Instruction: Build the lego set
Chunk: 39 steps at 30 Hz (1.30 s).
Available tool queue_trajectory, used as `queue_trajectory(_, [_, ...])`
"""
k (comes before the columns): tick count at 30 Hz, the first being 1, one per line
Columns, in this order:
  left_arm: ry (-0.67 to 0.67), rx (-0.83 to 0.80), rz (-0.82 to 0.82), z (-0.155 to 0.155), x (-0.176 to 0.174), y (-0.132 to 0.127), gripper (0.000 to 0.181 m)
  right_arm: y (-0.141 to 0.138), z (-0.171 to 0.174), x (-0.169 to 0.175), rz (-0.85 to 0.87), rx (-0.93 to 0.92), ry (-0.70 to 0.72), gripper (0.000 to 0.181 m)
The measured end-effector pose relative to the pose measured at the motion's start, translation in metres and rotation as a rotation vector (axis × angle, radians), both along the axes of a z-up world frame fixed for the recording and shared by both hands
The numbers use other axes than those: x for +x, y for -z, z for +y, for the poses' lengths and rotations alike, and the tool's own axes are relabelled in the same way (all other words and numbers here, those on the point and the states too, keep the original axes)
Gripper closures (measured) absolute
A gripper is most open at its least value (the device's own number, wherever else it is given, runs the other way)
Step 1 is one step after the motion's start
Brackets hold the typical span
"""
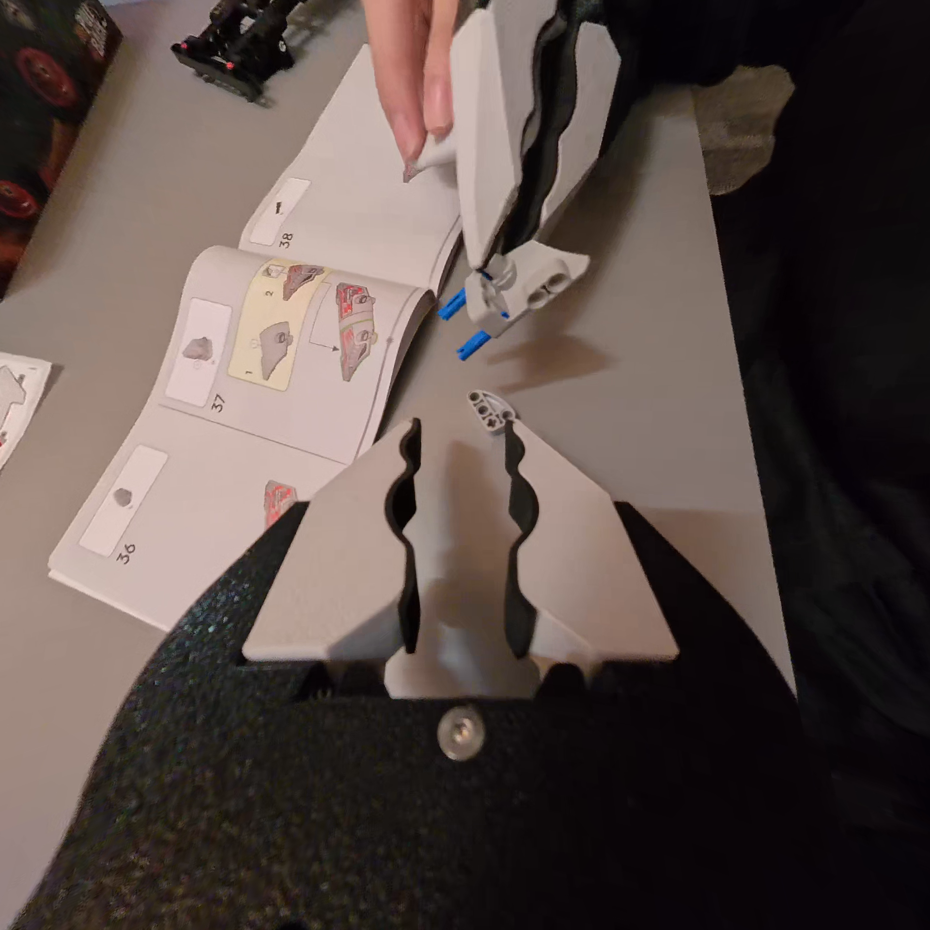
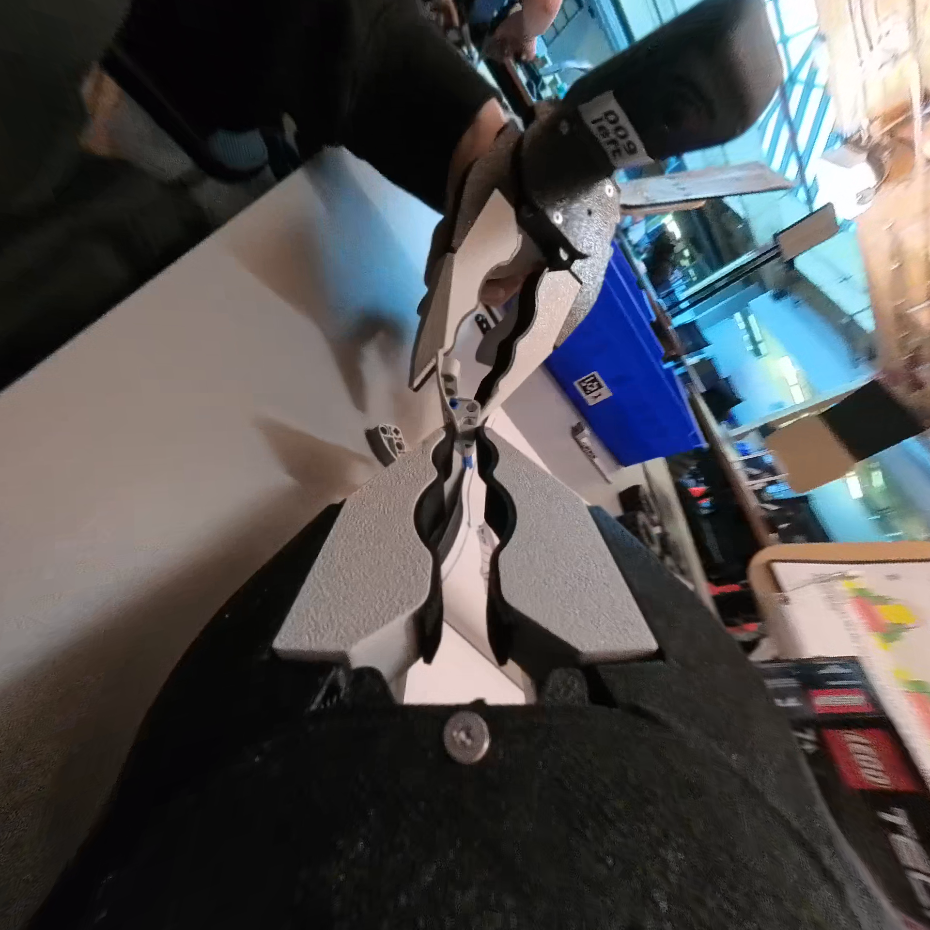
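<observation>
My left gripper (image 1: pixel 462 428) is open and empty, low over the grey table (image 1: pixel 629 453). A small grey holed lego piece (image 1: pixel 490 405) lies on the table just past its right fingertip; it also shows in the right wrist view (image 2: pixel 387 443). My right gripper (image 2: pixel 463 437) is shut on a grey lego assembly (image 1: pixel 518 292) with two blue pins (image 1: pixel 473 344) and holds it above the table, beyond the left gripper. In the left wrist view the right gripper (image 1: pixel 490 259) comes down from the top. In the right wrist view the held assembly (image 2: pixel 465 415) sits at the fingertips.
An open instruction booklet (image 1: pixel 282 352) lies left of the grippers. A black lego model (image 1: pixel 236 50) and the set's box (image 1: pixel 40 126) are at the back left, a sticker sheet (image 1: pixel 15 402) at the left edge. The table edge (image 1: pixel 740 402) runs on the right. A blue bin (image 2: pixel 619 362) stands beyond. One gripper's finger ends stand about 5 cm off the other's.
</observation>
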<state>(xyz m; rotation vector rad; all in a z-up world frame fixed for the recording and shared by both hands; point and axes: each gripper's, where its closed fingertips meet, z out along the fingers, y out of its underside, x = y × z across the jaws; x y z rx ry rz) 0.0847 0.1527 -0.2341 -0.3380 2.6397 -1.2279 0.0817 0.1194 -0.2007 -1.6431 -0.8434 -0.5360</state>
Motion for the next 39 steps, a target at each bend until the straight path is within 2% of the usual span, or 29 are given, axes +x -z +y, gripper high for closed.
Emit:
queue_trajectory(6, [-0.028,0.034,0.066,-0.004,-0.003,0.014,0.151,0.011,-0.007,0.011,0.184,-0.133,-0.007,0.175])
queue_trajectory(12, [-0.054,0.072,0.122,-0.006,-0.005,0.026,0.159,0.007,-0.015,0.024,0.295,-0.127,0.020,0.175])
queue_trajectory(15, [-0.012,0.072,0.142,-0.014,-0.013,0.028,0.169,0.003,-0.017,0.029,0.315,-0.106,0.037,0.175])
queue_trajectory(22, [0.090,0.019,0.088,-0.045,-0.028,0.016,0.170,0.005,-0.022,0.035,0.340,-0.113,0.052,0.175])
queue_trajectory(25, [0.023,-0.009,0.023,-0.040,-0.013,0.006,0.167,0.005,-0.025,0.036,0.364,-0.113,0.046,0.175])
queue_trajectory(27, [-0.006,0.007,-0.015,-0.036,-0.003,0.009,0.162,0.003,-0.025,0.035,0.377,-0.107,0.037,0.175])
queue_trajectory(30, [0.042,0.016,0.025,-0.041,-0.008,0.019,0.152,0.003,-0.025,0.035,0.379,-0.108,0.034,0.175])
queue_trajectory(34, [0.049,0.040,0.039,-0.048,-0.010,0.026,0.157,0.002,-0.026,0.036,0.385,-0.103,0.035,0.175])
queue_trajectory(36, [0.053,0.032,0.028,-0.050,-0.010,0.024,0.157,0.002,-0.026,0.036,0.384,-0.107,0.035,0.175])
queue_trajectory(39, [0.066,0.016,0.019,-0.051,-0.010,0.019,0.146,0.002,-0.026,0.035,0.388,-0.110,0.031,0.175])
